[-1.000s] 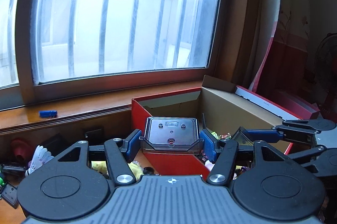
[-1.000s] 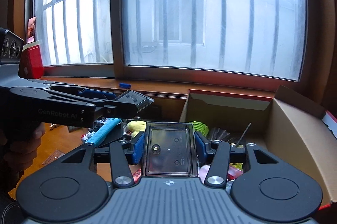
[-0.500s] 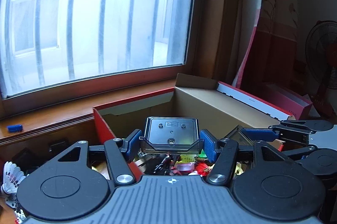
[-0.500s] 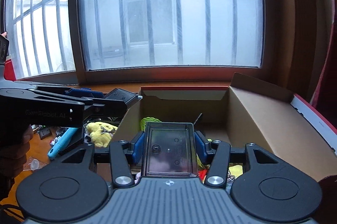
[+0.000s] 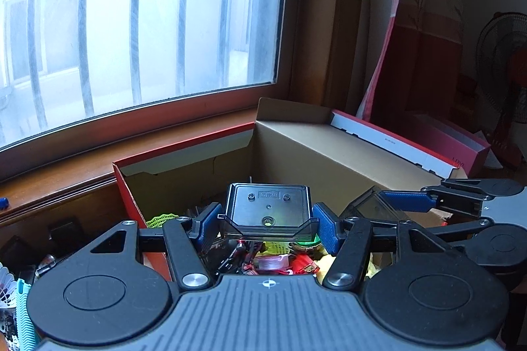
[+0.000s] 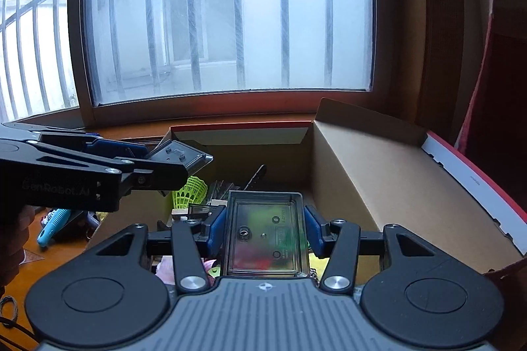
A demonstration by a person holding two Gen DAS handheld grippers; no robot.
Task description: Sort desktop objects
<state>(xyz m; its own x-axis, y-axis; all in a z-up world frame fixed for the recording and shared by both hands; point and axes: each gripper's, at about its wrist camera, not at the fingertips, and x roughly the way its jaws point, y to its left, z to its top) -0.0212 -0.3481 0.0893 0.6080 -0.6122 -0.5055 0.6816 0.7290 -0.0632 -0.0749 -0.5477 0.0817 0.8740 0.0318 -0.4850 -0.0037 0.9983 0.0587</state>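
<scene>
Over 1 cardboard box (image 6: 378, 173), 2 claws, left claw (image 5: 268, 220) & right claw (image 6: 265, 230) each clamped on 1 dark plastic tray (image 5: 268, 207).

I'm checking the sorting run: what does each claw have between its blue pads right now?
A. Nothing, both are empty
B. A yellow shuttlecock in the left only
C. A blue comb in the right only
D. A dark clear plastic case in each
D: the left claw clamps one dark plastic case and the right claw another case, both over the open cardboard box.
</scene>
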